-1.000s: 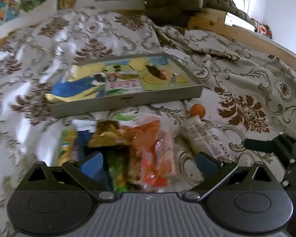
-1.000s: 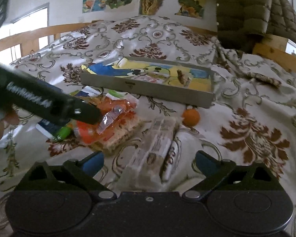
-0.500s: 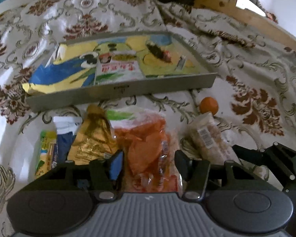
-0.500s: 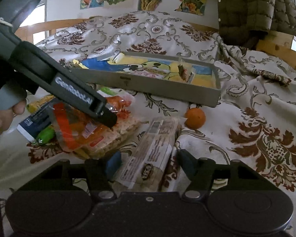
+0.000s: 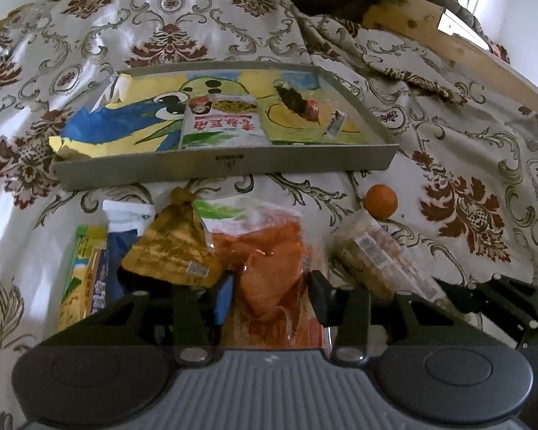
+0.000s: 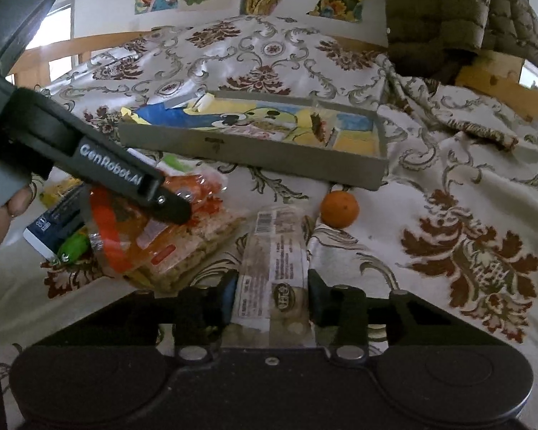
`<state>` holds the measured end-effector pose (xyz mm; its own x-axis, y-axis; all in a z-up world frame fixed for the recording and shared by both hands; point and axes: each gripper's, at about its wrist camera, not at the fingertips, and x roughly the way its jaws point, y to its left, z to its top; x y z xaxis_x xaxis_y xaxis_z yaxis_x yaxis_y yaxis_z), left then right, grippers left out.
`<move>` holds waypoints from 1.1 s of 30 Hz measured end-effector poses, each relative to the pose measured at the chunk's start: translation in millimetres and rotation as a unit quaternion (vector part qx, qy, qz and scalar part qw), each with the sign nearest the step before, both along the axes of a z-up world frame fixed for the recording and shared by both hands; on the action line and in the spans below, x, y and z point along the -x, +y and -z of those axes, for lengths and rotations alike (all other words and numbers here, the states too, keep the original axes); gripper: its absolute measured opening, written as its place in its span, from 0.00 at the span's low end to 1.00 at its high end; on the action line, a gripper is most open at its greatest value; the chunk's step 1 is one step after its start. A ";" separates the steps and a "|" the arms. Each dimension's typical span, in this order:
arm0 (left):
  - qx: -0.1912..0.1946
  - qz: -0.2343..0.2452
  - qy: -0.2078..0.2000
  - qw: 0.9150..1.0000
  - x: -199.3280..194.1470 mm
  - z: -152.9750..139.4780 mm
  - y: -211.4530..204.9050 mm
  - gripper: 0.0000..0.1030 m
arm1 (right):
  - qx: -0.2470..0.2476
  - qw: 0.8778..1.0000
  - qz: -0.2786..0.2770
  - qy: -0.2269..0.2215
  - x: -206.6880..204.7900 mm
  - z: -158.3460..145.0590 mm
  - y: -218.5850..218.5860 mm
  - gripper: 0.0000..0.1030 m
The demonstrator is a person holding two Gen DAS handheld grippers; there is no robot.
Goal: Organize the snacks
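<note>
Bed (image 5: 466, 136) carries everything. Tray (image 5: 226, 165) lies at the far side, a flat packet (image 5: 220, 125) inside it near its front wall. Near side of the tray: a heap of snack packets (image 5: 183, 247), left of centre. Clear cracker pack (image 6: 276, 251) lies just right of the heap. Round fruit (image 6: 340, 208) sits right of that, close before the tray's right corner. Jacket (image 6: 441, 14) hangs at far right, behind the bed.
</note>
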<state>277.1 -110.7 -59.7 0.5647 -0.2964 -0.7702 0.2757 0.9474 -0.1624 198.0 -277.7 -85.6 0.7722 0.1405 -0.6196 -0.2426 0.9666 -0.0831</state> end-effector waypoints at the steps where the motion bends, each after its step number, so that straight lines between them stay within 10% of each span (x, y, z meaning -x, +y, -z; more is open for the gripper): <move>1: 0.003 -0.001 0.002 1.000 1.5 -0.6 1.2 0.46 | 0.008 1.000 -0.003 -0.005 2.4 -1.0 1.2 0.39; 10: 0.017 -0.006 0.011 1.000 17.5 -1.9 12.5 0.46 | 0.121 0.989 -0.061 -0.060 9.5 13.1 21.6 0.50; 33: 0.054 -0.024 0.010 0.998 57.1 -15.4 25.9 0.45 | 0.073 0.988 -0.135 0.002 31.0 6.0 27.8 0.49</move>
<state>220.0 -84.8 -44.3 0.5644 -0.3520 -0.7467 0.2263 0.9358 -0.2701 166.9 -250.0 -91.6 0.7165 0.2505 -0.6511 -0.4910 0.8441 -0.2155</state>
